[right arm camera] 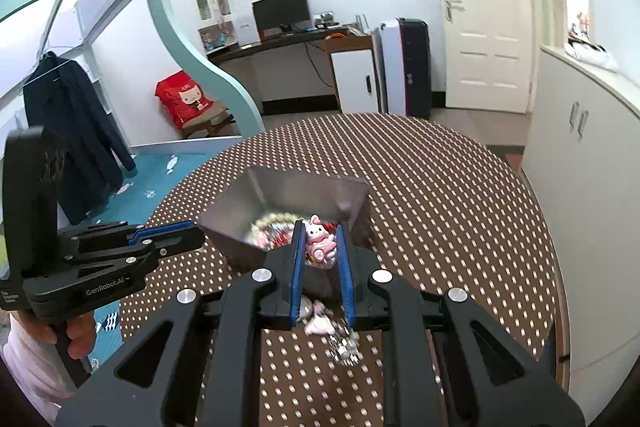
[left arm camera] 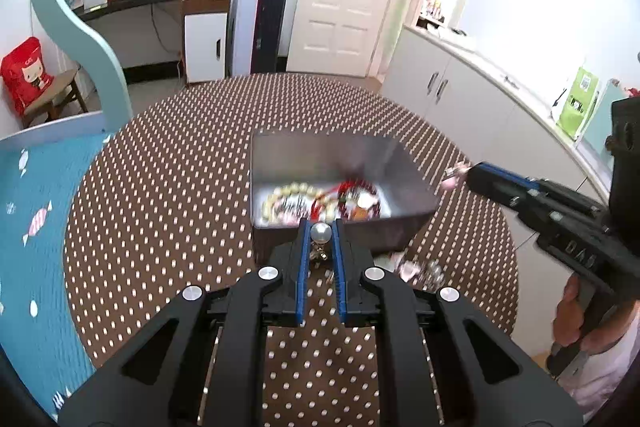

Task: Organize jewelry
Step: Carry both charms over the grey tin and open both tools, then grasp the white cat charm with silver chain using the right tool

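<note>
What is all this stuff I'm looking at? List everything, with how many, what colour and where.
Metal box: one, silver, middle of the table, open.
Beaded jewelry: a heap, cream, red and mixed, inside the box.
Round silver charm: one, silver, gripped between the left fingers.
Pink figurine charm: one, pink, gripped between the right fingers.
Loose trinkets: a few, pink and silver, on the table before the box.
Tablecloth: one, brown with white dots.
Door: one, white, back wall.
Monitor: one, black, on the desk.
Left gripper: black, blue fingers, shut.
Right gripper: black, blue fingers, shut.
</note>
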{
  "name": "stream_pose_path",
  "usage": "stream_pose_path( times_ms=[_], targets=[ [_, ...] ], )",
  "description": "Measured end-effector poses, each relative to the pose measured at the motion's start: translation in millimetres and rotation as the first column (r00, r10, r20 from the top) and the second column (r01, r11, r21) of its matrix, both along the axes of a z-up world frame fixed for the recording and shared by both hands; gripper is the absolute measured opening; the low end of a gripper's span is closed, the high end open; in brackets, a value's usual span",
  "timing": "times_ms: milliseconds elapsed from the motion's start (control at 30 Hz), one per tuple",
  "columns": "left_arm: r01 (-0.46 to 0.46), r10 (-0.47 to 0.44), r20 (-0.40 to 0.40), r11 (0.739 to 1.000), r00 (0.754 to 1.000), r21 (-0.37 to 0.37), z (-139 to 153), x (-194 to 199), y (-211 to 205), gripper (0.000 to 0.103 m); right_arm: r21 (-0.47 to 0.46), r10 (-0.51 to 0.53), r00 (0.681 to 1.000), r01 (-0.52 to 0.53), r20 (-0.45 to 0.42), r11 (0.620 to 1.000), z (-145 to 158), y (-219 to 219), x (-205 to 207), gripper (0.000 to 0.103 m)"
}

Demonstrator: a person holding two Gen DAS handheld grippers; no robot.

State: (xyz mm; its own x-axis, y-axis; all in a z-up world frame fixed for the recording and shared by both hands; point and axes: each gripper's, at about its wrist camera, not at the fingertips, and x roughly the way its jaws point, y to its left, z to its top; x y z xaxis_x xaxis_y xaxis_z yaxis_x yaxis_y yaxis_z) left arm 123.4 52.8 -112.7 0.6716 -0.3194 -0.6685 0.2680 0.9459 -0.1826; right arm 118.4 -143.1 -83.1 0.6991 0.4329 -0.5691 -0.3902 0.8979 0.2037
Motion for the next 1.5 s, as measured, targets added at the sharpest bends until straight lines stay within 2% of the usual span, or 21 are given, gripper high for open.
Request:
stream_pose_path(
  times_ms=[233, 533, 567, 600, 633, 667, 700, 733, 767, 967, 1167, 1300, 1333, 1400, 1500],
  targets=[
    [0.006, -0.007, 0.043, 1.000, 0.999, 0.003, 14, 15, -10, 0.011, -0.024, 0.038, 0.999, -0.038, -0.001, 0.999, 1, 22, 17, 0.015],
    [0.023, -0.024, -0.023, 1.000, 0.999, -0.020, -5, 48, -11, 0.011, -0.074, 0.037, 0.998, -0.041, -0.050, 0.996, -16, 38, 36, 0.016],
    [0.025, -0.026, -0.033, 0.999, 0.999, -0.026, -7, 51, -10, 0.012, -0.074, 0.031, 0.998, -0.034, -0.052, 0.997, -17, 37, 37, 0.024],
    [0.019, -0.020, -0.040, 0.999, 0.999, -0.033, -10, 54, -8, 0.012, -0.075, 0.015, 0.998, -0.019, -0.055, 0.997, -18, 35, 39, 0.037],
    [0.013, -0.015, -0.053, 0.999, 0.998, -0.040, -12, 57, -6, 0.013, -0.080, 0.001, 0.998, -0.006, -0.056, 0.997, -17, 34, 41, 0.044],
    [0.012, -0.015, -0.064, 0.999, 0.998, -0.044, -13, 59, -4, 0.025, -0.086, -0.013, 0.999, 0.008, -0.053, 0.996, -17, 32, 40, 0.054],
    [0.011, -0.013, -0.066, 0.999, 0.998, -0.045, -13, 59, -3, 0.036, -0.096, -0.030, 0.998, 0.025, -0.049, 0.995, -17, 30, 40, 0.059],
    [0.001, -0.003, -0.052, 0.999, 0.999, -0.041, -12, 58, -1, 0.052, -0.101, -0.039, 0.998, 0.034, -0.050, 0.994, -17, 29, 40, 0.061],
    [-0.001, -0.001, -0.046, 0.999, 0.999, -0.038, -12, 58, -1, 0.051, -0.105, -0.057, 0.997, 0.051, -0.052, 0.993, -18, 26, 40, 0.064],
    [0.011, -0.012, -0.050, 0.999, 0.999, -0.033, -12, 56, -1, 0.051, -0.097, -0.087, 0.993, 0.079, -0.074, 0.992, -21, 18, 39, 0.066],
    [0.029, -0.030, -0.034, 0.999, 0.999, -0.028, -8, 46, -6, 0.052, -0.091, -0.103, 0.994, 0.099, -0.046, 0.991, -14, 9, 32, 0.078],
    [0.040, -0.040, -0.023, 0.999, 0.999, -0.018, -4, 34, -10, 0.056, -0.082, -0.124, 0.992, 0.122, -0.017, 0.989, -10, -4, 19, 0.088],
    [0.045, -0.045, -0.018, 0.999, 0.999, -0.012, -3, 30, -10, 0.063, -0.082, -0.129, 0.992, 0.127, -0.012, 0.989, -10, -7, 16, 0.090],
    [0.052, -0.052, -0.006, 0.999, 0.999, -0.003, -2, 21, -11, 0.063, -0.083, -0.136, 0.991, 0.135, 0.000, 0.987, -12, -16, 5, 0.094],
    [0.079, -0.079, -0.003, 0.997, 0.997, 0.008, -1, 8, -15, 0.063, -0.090, -0.126, 0.992, 0.125, -0.011, 0.988, -22, -20, -7, 0.094]
  ],
)
